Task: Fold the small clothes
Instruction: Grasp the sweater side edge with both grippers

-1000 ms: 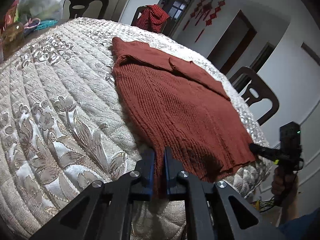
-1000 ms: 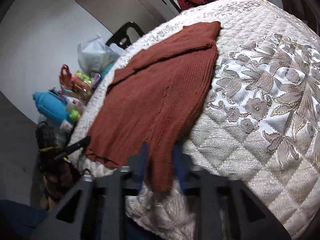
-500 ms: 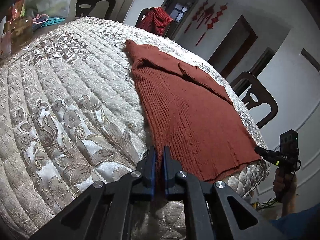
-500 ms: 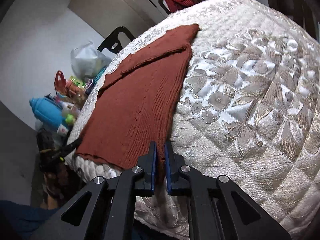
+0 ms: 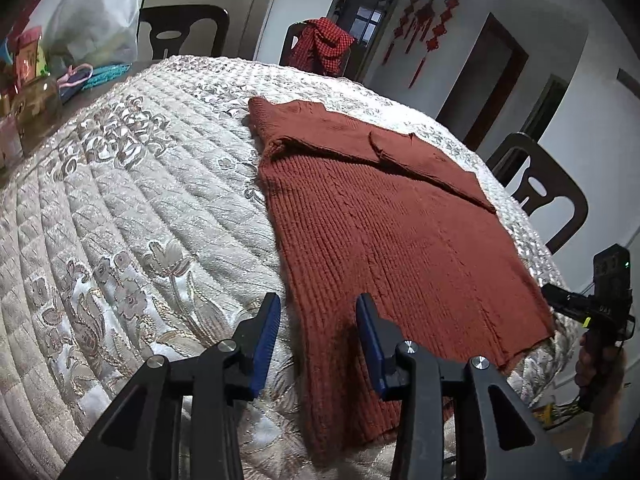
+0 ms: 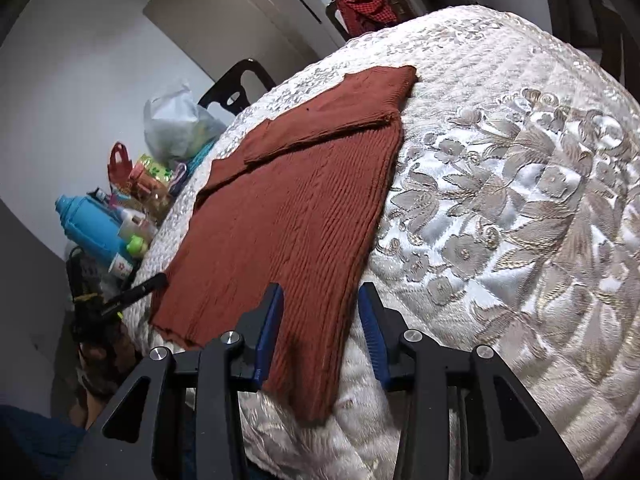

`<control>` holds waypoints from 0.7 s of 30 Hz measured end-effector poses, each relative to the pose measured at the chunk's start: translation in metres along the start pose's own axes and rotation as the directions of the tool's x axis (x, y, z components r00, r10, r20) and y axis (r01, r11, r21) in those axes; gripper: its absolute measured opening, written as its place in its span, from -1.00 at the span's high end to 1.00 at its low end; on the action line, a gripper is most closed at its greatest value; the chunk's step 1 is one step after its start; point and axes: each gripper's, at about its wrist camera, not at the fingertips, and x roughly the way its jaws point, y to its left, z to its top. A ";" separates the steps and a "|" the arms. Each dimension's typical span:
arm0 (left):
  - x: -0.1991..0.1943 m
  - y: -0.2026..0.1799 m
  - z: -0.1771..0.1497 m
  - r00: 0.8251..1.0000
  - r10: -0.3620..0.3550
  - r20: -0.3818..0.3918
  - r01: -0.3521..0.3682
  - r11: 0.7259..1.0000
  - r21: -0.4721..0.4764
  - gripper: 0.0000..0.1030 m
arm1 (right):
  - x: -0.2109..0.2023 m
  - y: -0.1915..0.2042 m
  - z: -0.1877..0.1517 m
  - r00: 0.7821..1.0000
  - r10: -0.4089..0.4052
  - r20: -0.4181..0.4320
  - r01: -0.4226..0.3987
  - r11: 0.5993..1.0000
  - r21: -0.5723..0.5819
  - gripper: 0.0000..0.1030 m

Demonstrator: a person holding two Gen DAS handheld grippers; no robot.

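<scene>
Rust-red knit, the sweater (image 5: 392, 232) lies spread flat on the quilted cloth (image 5: 120, 220) of the table, its hem at the near edge and hanging a little over it, its neck end at the far side. Both sleeves already look folded in across the upper body, so the first step seems done; what is left, as I judge it, is to bring the hem up toward the neck, perhaps more than once, to make a small packet. Both grippers sit at the near edge, one at each hem corner. The left gripper (image 5: 318, 344) has just been opening; its blue pads stand apart with the left hem corner lying between them, and the cloth drapes loose there, not pinched. The right gripper (image 6: 320, 336) has likewise just been opening, wider by the look of it, and the right hem corner lies between its pads, released as well. In the left view the right gripper shows at the far right, off the table edge, with a hand on its handle. Bottles and a plastic bag (image 6: 176, 124) crowd the table's left side, well apart from the sweater.
</scene>
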 end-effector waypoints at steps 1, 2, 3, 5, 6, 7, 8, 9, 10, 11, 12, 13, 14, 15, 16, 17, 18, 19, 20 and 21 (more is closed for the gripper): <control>-0.001 -0.002 -0.002 1.000 0.003 -0.001 -0.003 1.000 0.007 0.18 | 0.000 0.000 0.000 1.000 -0.001 0.003 0.001 1.000 0.000 0.22; -0.002 -0.004 -0.005 1.000 0.008 0.003 -0.008 1.000 0.015 0.18 | 0.000 0.000 -0.001 1.000 -0.001 0.005 0.001 1.000 0.000 0.22; -0.003 -0.006 -0.006 1.000 0.009 0.002 -0.010 1.000 0.019 0.18 | -0.001 0.000 -0.002 1.000 0.003 0.007 -0.003 1.000 0.003 0.22; -0.006 -0.009 -0.011 1.000 0.005 -0.001 -0.005 1.000 0.026 0.18 | -0.002 -0.001 -0.004 1.000 0.026 0.000 -0.026 0.999 0.018 0.22; -0.007 -0.010 -0.013 1.000 0.002 -0.003 -0.001 1.000 0.026 0.18 | -0.003 -0.002 -0.005 0.999 0.038 -0.003 -0.038 0.999 0.024 0.22; -0.008 -0.010 -0.015 1.000 -0.004 -0.003 0.004 1.000 0.026 0.18 | -0.003 -0.001 -0.006 0.999 0.046 -0.005 -0.045 0.999 0.026 0.22; -0.011 -0.010 -0.019 1.000 -0.015 -0.006 0.015 0.999 0.028 0.18 | -0.003 -0.001 -0.008 0.998 0.057 -0.010 -0.057 0.998 0.027 0.22; -0.012 -0.011 -0.020 1.000 -0.025 -0.007 0.025 0.999 0.028 0.18 | -0.003 0.000 -0.010 0.997 0.076 -0.025 -0.075 0.997 0.029 0.22; -0.013 -0.012 -0.021 0.999 -0.036 -0.010 0.036 0.999 0.026 0.18 | -0.003 0.002 -0.012 0.996 0.082 -0.024 -0.081 0.996 0.025 0.22; -0.014 -0.012 -0.023 0.999 -0.043 -0.009 0.043 0.999 0.024 0.18 | -0.003 0.004 -0.014 0.996 0.085 -0.029 -0.085 0.996 0.018 0.22; -0.015 -0.012 -0.023 0.999 -0.048 -0.010 0.049 0.999 0.022 0.18 | -0.001 0.006 -0.015 0.994 0.099 -0.045 -0.098 0.995 0.014 0.22; -0.016 -0.012 -0.023 0.998 -0.055 -0.012 0.055 0.998 0.023 0.18 | 0.000 0.008 -0.017 0.992 0.110 -0.055 -0.110 0.994 0.012 0.22; -0.016 -0.011 -0.023 0.998 -0.063 -0.015 0.063 0.998 0.021 0.18 | 0.000 0.010 -0.019 0.992 0.111 -0.056 -0.111 0.994 0.003 0.22; -0.016 -0.011 -0.023 0.997 -0.072 -0.017 0.072 0.997 0.016 0.19 | 0.000 0.012 -0.020 0.993 0.103 -0.053 -0.104 0.995 -0.011 0.22; -0.016 -0.010 -0.023 0.996 -0.085 -0.019 0.085 0.996 0.009 0.19 | 0.000 0.013 -0.020 0.994 0.099 -0.052 -0.100 0.995 -0.018 0.22; -0.016 -0.009 -0.023 0.995 -0.096 -0.020 0.096 0.995 0.002 0.19 | 0.000 0.013 -0.020 0.994 0.099 -0.051 -0.100 0.995 -0.017 0.22; -0.015 -0.009 -0.022 0.995 -0.103 -0.019 0.103 0.995 -0.005 0.19 | 0.001 0.013 -0.020 0.993 0.103 -0.049 -0.103 0.995 -0.012 0.25; -0.015 -0.008 -0.022 0.994 -0.110 -0.016 0.110 0.994 -0.014 0.20 | 0.002 0.012 -0.019 0.994 0.102 -0.049 -0.103 0.995 -0.008 0.37; -0.015 -0.007 -0.022 0.993 -0.116 -0.014 0.116 0.993 -0.022 0.23 | 0.004 0.010 -0.019 0.994 0.094 -0.051 -0.094 0.996 -0.003 0.45; -0.014 -0.005 -0.022 0.993 -0.119 -0.012 0.119 0.992 -0.030 0.41 | 0.005 0.009 -0.019 0.994 0.091 -0.053 -0.091 0.996 0.001 0.60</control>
